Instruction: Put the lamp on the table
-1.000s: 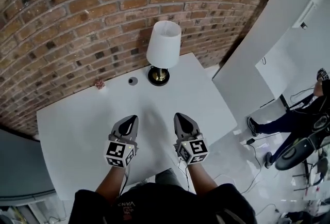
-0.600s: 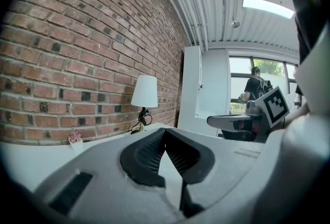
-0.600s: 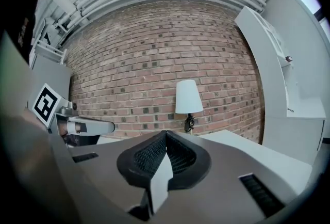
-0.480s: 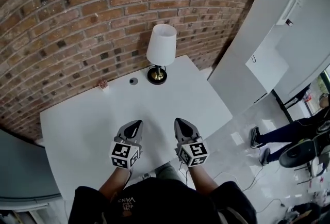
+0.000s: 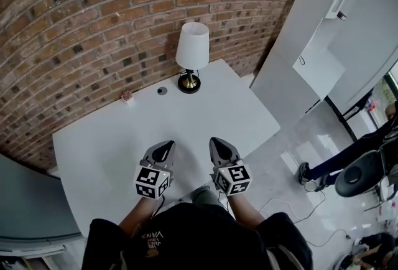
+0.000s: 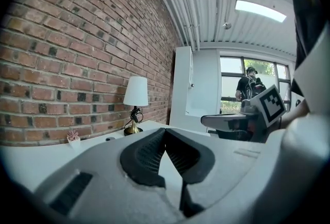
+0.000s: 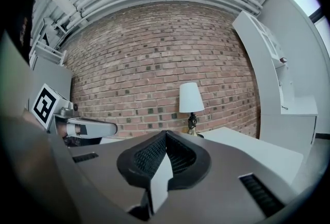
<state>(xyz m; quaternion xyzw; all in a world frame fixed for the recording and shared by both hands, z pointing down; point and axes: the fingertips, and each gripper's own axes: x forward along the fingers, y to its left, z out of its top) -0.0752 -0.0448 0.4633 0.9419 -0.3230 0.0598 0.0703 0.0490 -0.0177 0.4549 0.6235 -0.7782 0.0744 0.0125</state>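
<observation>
Left tool (image 5: 165, 148) and right tool (image 5: 219, 143) hover side by side over the near edge of the tabletop (image 5: 112, 138), both pinched tight, nothing between the jaws. Further back are a small dark disc (image 5: 162, 91) and a tiny pink plant (image 5: 127, 96). The lamp (image 5: 192, 54) stands upright at the far edge by the brick wall (image 5: 93, 13), well apart from both tools. Task looks done, nothing evidently left.
</observation>
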